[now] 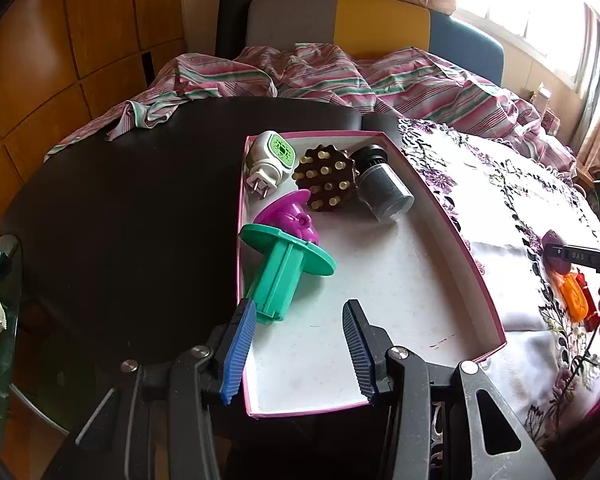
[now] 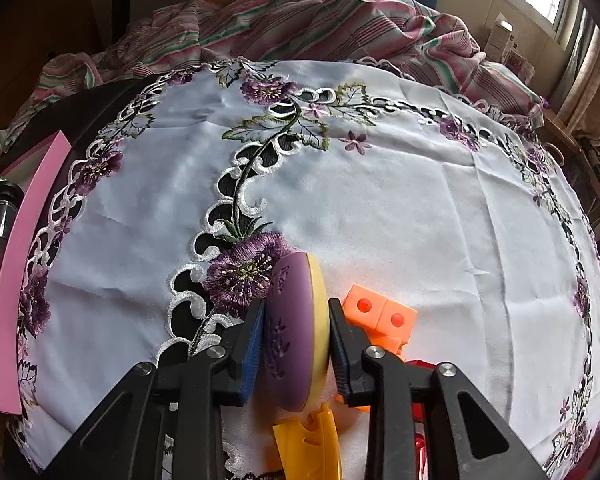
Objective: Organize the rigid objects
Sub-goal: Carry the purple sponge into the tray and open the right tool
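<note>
A pink-walled box (image 1: 452, 236) holds a white plug-in device (image 1: 269, 164), a brown studded disc (image 1: 327, 180), a dark jar (image 1: 384, 188), a purple toy (image 1: 294, 216) and a green plastic piece (image 1: 286, 276). My left gripper (image 1: 300, 344) is open and empty above the box's near end, just behind the green piece. My right gripper (image 2: 296, 344) is shut on a purple-and-yellow disc (image 2: 294, 332), held on edge over the embroidered white cloth (image 2: 380, 200). It also shows at the right edge of the left wrist view (image 1: 556, 256).
Orange blocks (image 2: 380, 316) and a yellow curved piece (image 2: 312, 444) lie on the cloth under my right gripper. The box's pink wall (image 2: 24, 256) stands at the cloth's left. A striped blanket (image 1: 300, 72) is heaped behind the dark table (image 1: 132, 208).
</note>
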A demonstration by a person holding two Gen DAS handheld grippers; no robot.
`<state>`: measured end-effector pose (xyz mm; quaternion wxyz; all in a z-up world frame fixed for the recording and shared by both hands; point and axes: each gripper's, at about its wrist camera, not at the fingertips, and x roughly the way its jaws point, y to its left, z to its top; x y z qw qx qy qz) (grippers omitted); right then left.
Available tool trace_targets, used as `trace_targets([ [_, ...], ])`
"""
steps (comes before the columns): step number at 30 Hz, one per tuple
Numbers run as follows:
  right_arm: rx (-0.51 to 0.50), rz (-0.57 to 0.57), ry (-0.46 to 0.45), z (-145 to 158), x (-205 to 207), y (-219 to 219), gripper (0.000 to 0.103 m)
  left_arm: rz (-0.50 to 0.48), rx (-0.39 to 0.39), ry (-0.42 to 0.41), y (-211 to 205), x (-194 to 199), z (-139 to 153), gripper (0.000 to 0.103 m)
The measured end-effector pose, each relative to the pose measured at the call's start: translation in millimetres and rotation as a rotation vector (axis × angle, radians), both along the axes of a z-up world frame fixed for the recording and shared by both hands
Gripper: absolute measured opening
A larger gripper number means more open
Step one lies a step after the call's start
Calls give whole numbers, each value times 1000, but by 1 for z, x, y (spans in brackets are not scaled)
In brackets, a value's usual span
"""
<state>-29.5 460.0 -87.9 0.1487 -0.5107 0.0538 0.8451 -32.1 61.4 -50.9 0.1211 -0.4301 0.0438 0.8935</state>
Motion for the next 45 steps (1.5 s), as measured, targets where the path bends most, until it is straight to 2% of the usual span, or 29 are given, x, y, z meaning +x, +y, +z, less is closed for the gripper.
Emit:
trace_targets([
  [5, 14, 14, -6, -1, 0, -4, 29, -3, 3, 6, 0, 2, 3, 46],
  [13, -43, 8, 28, 5, 4, -4, 29, -14, -4, 40, 1, 8, 11, 46],
  [19, -58, 17, 8, 0, 2, -9, 29, -12, 7, 48, -2, 11, 14, 46],
  [25, -146, 17, 61, 17, 2, -21, 29, -6, 18, 56, -9, 12, 16, 46],
  [31, -205, 129, 146, 51, -6, -75, 29, 12, 37, 44, -18, 10, 13, 46],
  [36, -292, 249, 197, 71, -16, -130, 29, 26, 46, 42, -25, 10, 11, 46],
  [40, -368, 337, 201, 73, -28, -177, 29, 37, 51, 37, -29, 9, 10, 46],
  [45, -409, 399, 169, 63, -47, -224, 29, 57, 58, 36, -39, 9, 8, 46],
])
